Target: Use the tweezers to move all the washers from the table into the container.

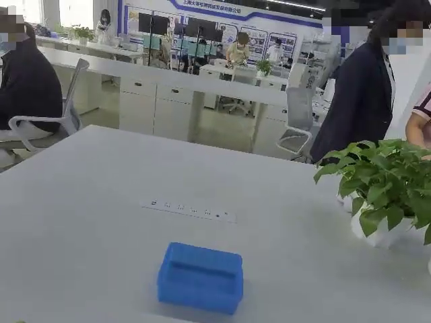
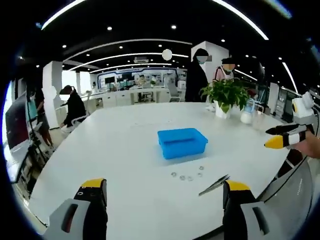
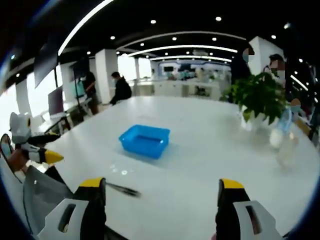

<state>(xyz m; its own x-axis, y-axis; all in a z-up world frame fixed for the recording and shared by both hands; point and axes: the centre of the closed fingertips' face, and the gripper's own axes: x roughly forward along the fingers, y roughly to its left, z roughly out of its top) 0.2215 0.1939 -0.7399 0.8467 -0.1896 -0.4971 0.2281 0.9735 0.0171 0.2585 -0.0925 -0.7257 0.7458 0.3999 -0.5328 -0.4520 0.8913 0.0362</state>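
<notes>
A blue rectangular container [image 1: 201, 276] [image 2: 182, 141] [image 3: 144, 140] sits on the white table. Several small washers [image 2: 187, 175] [image 3: 119, 170] lie on the table just in front of it. Metal tweezers [image 2: 214, 184] [image 3: 121, 189] lie on the table beside the washers, nearer the edge. My left gripper [image 2: 165, 192] is open and held back over the table edge, nothing between its jaws. My right gripper [image 3: 162, 197] is open too, also back from the tweezers. Each gripper appears at the edge of the other's view: the right gripper [image 2: 287, 137], the left gripper [image 3: 35, 150].
A potted green plant [image 1: 387, 192] [image 2: 226, 97] [image 3: 257, 102] stands on the table's far right, with a clear bottle [image 3: 280, 131] beside it. A socket strip [image 1: 190, 210] is set in the tabletop. People stand behind the plant; another sits at the left by a chair [image 1: 64, 121].
</notes>
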